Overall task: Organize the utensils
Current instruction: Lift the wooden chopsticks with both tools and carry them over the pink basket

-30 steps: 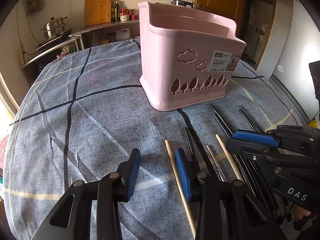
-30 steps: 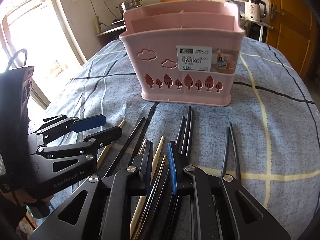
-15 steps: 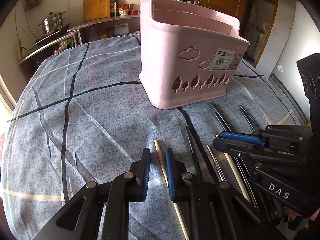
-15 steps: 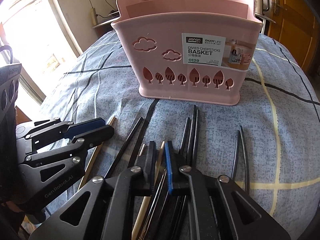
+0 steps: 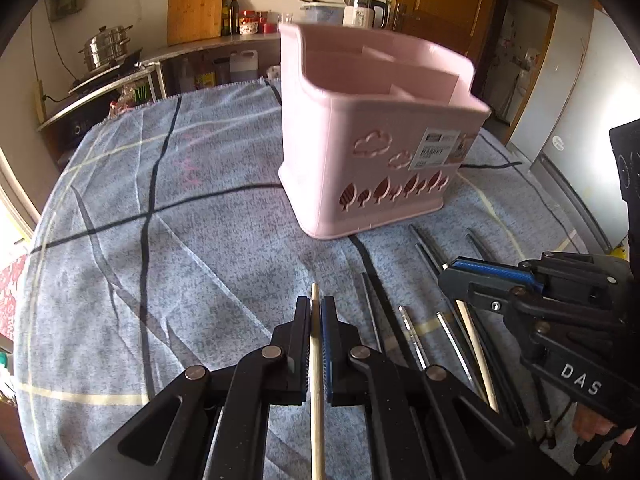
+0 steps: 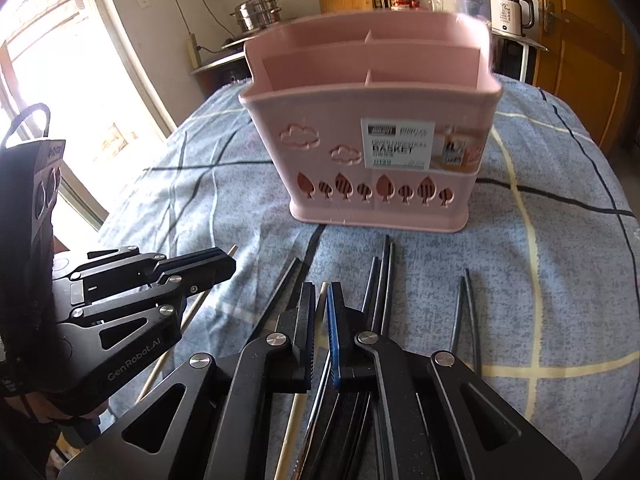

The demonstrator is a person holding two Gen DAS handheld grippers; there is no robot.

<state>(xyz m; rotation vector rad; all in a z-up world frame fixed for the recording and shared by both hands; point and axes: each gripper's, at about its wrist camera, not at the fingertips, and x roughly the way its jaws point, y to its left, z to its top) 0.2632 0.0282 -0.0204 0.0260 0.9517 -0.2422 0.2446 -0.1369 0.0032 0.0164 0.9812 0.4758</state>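
— What's the big thing on the tabletop [image 5: 120,208]?

— A pink basket [image 5: 320,152] with dividers inside, standing upright on the blue checked cloth [image 6: 560,260], towards the far side. From the right wrist view you see its label and the leaf cut-outs square on, and the compartments look bare; from the left wrist view you get its corner and plain side wall instead.

— And behind it?

— A counter along the wall with a steel steamer pot [image 5: 105,46], a wooden cutting board [image 5: 195,7], some bottles, and a white kettle [image 6: 510,10]. The right view also takes in a bright window [image 6: 60,60] and a brown door [image 6: 584,40].

— The utensils?

— Chopsticks lie loose in front of the basket, near the person: black chopsticks [image 6: 384,276], a few metal chopsticks [image 5: 410,332], and pale wooden ones.

— What are the grippers doing?

— The left gripper [image 5: 316,316] is closed tight on one wooden chopstick [image 5: 317,392], tip poking out past the pads. The right gripper [image 6: 320,312] is closed too, with a second wooden chopstick [image 6: 294,412] and a metal one running between its pads; which of them it actually grips I can't tell.

— Anything in the way?

— Each gripper's black body covers the near ends of the chopsticks in its own view, and each shows side-on in the other's.
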